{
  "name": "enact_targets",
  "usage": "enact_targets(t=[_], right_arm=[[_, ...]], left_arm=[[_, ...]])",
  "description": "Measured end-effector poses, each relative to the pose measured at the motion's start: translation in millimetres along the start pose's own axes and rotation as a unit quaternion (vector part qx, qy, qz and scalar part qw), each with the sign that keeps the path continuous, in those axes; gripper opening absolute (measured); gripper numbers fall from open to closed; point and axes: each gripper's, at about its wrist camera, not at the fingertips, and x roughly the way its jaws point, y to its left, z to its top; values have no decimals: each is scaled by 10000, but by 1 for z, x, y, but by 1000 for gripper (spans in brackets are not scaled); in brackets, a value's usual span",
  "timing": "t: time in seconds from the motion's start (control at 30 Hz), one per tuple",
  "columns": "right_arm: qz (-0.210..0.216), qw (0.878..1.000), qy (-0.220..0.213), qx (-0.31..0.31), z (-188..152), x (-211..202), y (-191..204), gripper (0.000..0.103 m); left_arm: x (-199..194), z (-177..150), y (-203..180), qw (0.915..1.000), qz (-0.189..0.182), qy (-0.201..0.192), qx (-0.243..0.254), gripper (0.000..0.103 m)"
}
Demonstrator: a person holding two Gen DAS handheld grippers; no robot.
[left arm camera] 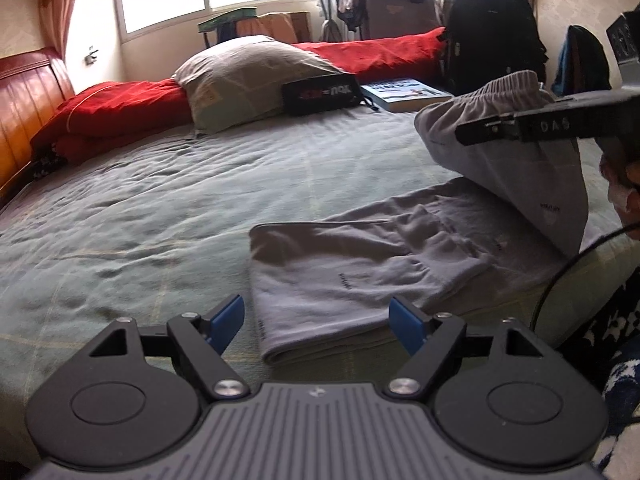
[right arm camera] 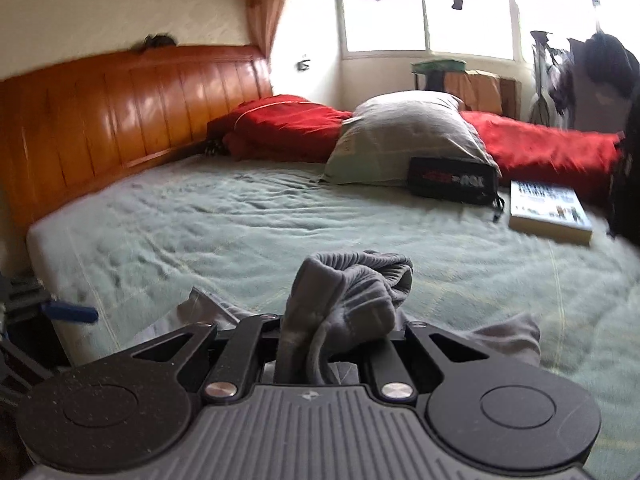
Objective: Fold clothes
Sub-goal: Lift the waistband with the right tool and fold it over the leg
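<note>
Grey sweatpants (left arm camera: 360, 276) lie partly folded on the green bedsheet (left arm camera: 160, 208), near the bed's front edge. Their ribbed waistband end (left arm camera: 500, 96) is lifted high at the right, held by my right gripper (left arm camera: 464, 134), which reaches in from the right. In the right wrist view that gripper (right arm camera: 340, 336) is shut on the bunched grey waistband (right arm camera: 352, 280). My left gripper (left arm camera: 316, 320) hovers open just in front of the folded edge of the pants, its blue pads (left arm camera: 230, 316) wide apart and holding nothing.
A grey pillow (left arm camera: 248, 76), red quilt (left arm camera: 120, 108), black pouch (left arm camera: 320, 92) and a book (left arm camera: 404, 92) lie at the bed's far side. A black backpack (left arm camera: 492, 32) stands at the right. The wooden headboard (right arm camera: 120, 112) runs along the left. A person's patterned sleeve (left arm camera: 616, 360) is at the right edge.
</note>
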Motion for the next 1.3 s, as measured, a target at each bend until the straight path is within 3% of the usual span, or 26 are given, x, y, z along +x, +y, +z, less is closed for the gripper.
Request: enact_targets(t=[0.4, 0.73, 1.0, 1.1, 1.17, 1.3], right_arm=[[-299, 9895, 149, -1404, -10, 33, 69, 12], [-141, 9806, 176, -1947, -3, 57, 104, 13], [20, 9735, 447, -2241, -20, 84, 124, 18], [158, 9725, 550, -2258, -27, 89, 126, 27], [360, 9747, 655, -2108, -29, 91, 124, 43], [749, 9796, 879, -1647, -26, 92, 112, 55]], left_arm=[[-8, -12, 20, 9989, 286, 26, -359, 80], [-13, -22, 32, 9977, 399, 49, -553, 80], [-13, -29, 40, 9964, 471, 127, -699, 80], [-13, -32, 44, 9958, 498, 156, -753, 80], [-13, -33, 45, 9955, 500, 166, -786, 80], [-13, -31, 44, 9957, 393, 123, -826, 80]])
